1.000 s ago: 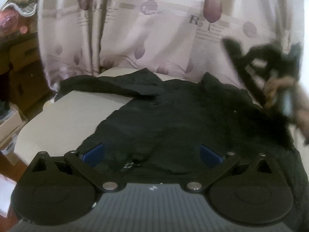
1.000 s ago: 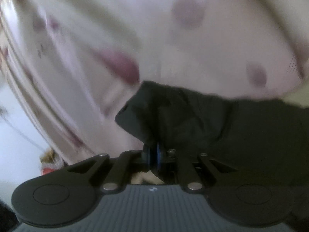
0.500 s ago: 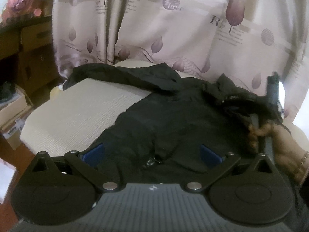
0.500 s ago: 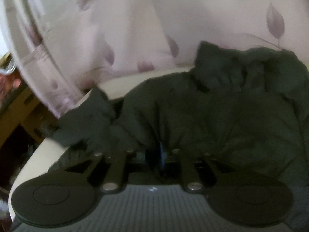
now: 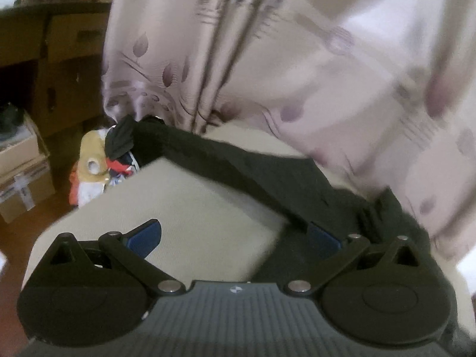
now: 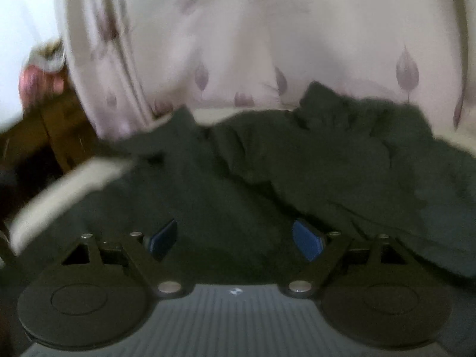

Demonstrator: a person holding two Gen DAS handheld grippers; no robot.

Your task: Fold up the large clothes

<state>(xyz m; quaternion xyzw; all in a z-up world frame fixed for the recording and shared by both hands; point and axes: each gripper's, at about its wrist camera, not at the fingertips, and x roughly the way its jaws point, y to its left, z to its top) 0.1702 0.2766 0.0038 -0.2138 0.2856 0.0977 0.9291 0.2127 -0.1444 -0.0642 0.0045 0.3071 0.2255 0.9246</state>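
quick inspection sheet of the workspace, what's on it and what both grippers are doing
surface: cream padded top, partly bare
job's things: black garment lying rumpled, one sleeve stretched to the far left edge
clutter: heap of coloured items on the floor, cardboard boxes
grippers: left gripper open over the sleeve's base, holding nothing; right gripper open over the garment, holding nothing
cables: nothing seen
surroundings: patterned curtain behind, wooden cabinet at left
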